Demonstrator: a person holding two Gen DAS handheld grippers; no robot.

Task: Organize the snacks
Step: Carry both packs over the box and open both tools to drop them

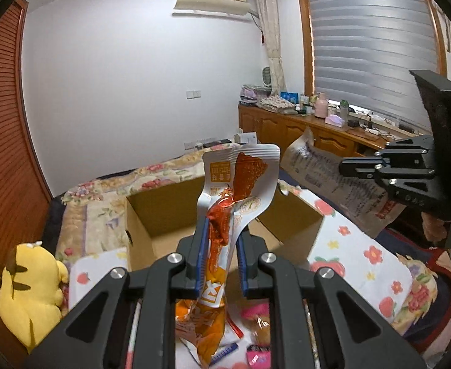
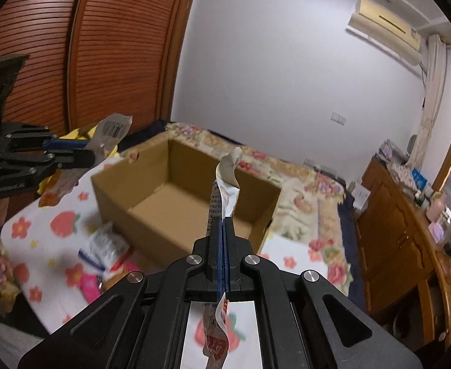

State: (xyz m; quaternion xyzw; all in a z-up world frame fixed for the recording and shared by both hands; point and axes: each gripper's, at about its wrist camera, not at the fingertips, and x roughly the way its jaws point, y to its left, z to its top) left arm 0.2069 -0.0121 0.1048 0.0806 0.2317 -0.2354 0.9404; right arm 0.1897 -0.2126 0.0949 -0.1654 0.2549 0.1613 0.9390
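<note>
My left gripper (image 1: 222,230) is shut on an orange-and-white snack packet (image 1: 240,178) that stands up between its blue pads. Behind it an open cardboard box (image 1: 151,203) sits on the bed, with its inside bare where it shows. At the right edge of the left wrist view my right gripper (image 1: 343,166) is shut on a silver-grey snack packet (image 1: 314,169), held above the box's right side. In the right wrist view that gripper (image 2: 223,224) pinches the silver packet (image 2: 225,184) edge-on before the box (image 2: 164,233). The left gripper (image 2: 97,150) appears at the left with its packet (image 2: 114,127).
Several loose snack packets (image 2: 102,246) lie on a strawberry-print cloth (image 1: 348,246) in front of the box. A yellow plush toy (image 1: 31,292) sits at the left. A wooden cabinet (image 1: 286,129) crowded with items runs under the window, and slatted wooden doors (image 2: 102,46) stand to the left.
</note>
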